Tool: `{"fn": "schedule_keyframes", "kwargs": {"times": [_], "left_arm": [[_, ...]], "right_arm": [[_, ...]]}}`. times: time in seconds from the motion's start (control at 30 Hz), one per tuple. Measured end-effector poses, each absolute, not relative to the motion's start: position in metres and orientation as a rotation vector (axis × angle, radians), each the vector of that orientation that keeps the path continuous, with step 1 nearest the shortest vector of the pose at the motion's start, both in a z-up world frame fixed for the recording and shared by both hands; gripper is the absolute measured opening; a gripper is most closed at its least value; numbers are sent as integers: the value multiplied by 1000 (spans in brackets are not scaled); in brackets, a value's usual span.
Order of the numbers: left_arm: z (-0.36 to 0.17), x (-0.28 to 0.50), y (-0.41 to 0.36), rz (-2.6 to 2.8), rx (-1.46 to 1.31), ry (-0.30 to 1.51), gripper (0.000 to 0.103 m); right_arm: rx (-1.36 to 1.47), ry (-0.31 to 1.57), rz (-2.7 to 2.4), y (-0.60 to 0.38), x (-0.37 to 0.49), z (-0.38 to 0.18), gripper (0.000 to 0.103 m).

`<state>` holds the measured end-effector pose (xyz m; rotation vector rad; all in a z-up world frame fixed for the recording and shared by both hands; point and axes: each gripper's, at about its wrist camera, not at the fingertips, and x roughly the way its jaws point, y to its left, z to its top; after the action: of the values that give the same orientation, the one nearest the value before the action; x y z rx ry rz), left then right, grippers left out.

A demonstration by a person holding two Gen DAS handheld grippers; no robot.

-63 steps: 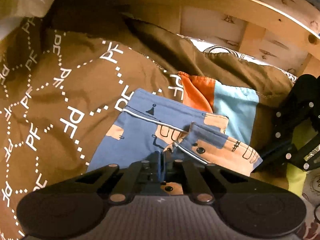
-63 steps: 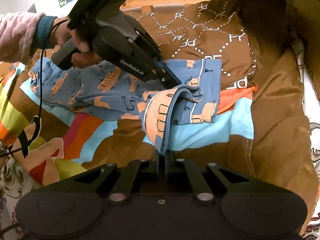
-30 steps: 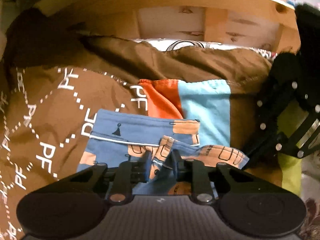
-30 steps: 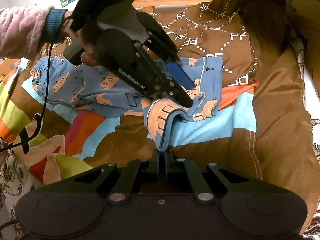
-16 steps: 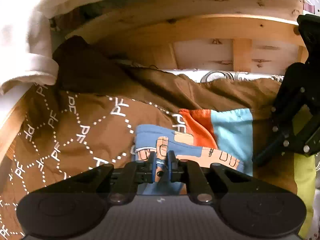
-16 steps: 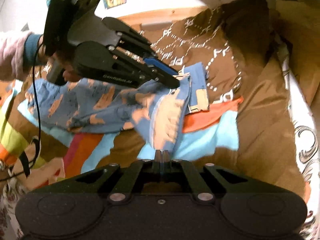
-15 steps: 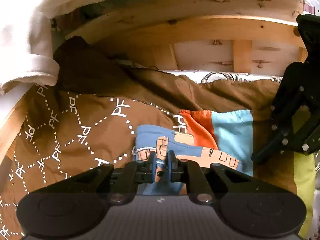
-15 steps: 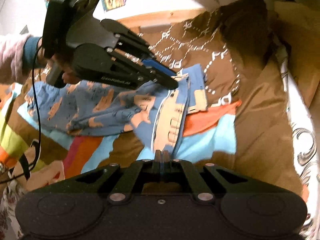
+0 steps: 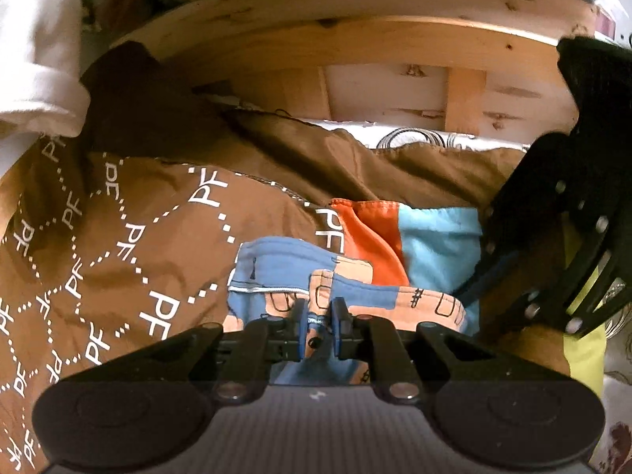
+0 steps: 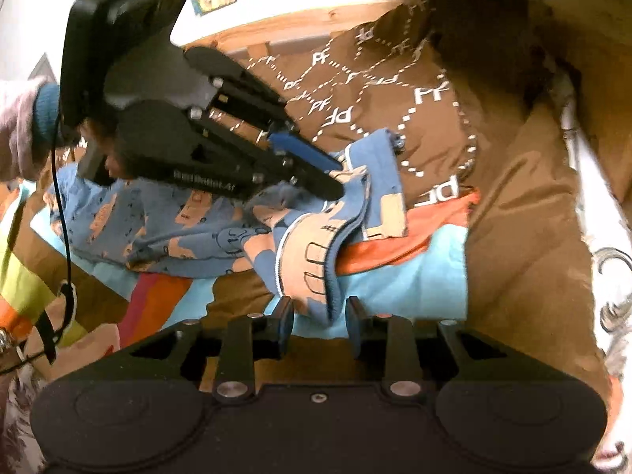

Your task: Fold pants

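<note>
Blue printed pants (image 10: 221, 233) spread across the brown quilt (image 10: 493, 213) at frame centre. Left hand-held gripper (image 9: 320, 326) pinched narrow on a fabric fold. Right hand-held gripper (image 10: 319, 324) parted wide around the hem, not clamping.

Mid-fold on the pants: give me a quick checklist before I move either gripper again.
1. Left gripper grip on the blue patterned pants: ok, fingers pinch a fold of the fabric.
2. Right gripper grip: not ok, jaws stand apart with the hem hanging loose between them.
3. Folded-over end resting on the brown quilt: ok.
4. Fold edges aligned: cannot tell, the fabric is bunched near the left gripper.
5. Far leg laid flat: cannot tell, the left gripper's body hides much of it.
6. Grippers clear of each other: ok, apart in both views.
</note>
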<state>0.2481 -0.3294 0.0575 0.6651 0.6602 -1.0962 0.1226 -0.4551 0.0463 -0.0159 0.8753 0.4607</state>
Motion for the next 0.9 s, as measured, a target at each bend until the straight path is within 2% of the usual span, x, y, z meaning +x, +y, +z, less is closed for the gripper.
{"fn": "schedule_keyframes", "kwargs": {"times": [0.07,0.13,0.43,0.57,0.9], "left_arm": [[61,246,-327,-1102,658,659,14],[65,239,-322,-1114,676,636,14],[73,221,-317,-1151,712,601,14],[70,229,-319,-1143,680,645,15],[60,217,-320,-1155,735,652,27]], "right_arm": [[-40,883,462,-450,124,44,11],[-48,884,484,-447,121,45,9],[-54,874,550,-444,91,69,8],[-52,873,533,-444,92,72,8],[-42,925,536,-442,86,62,7]]}}
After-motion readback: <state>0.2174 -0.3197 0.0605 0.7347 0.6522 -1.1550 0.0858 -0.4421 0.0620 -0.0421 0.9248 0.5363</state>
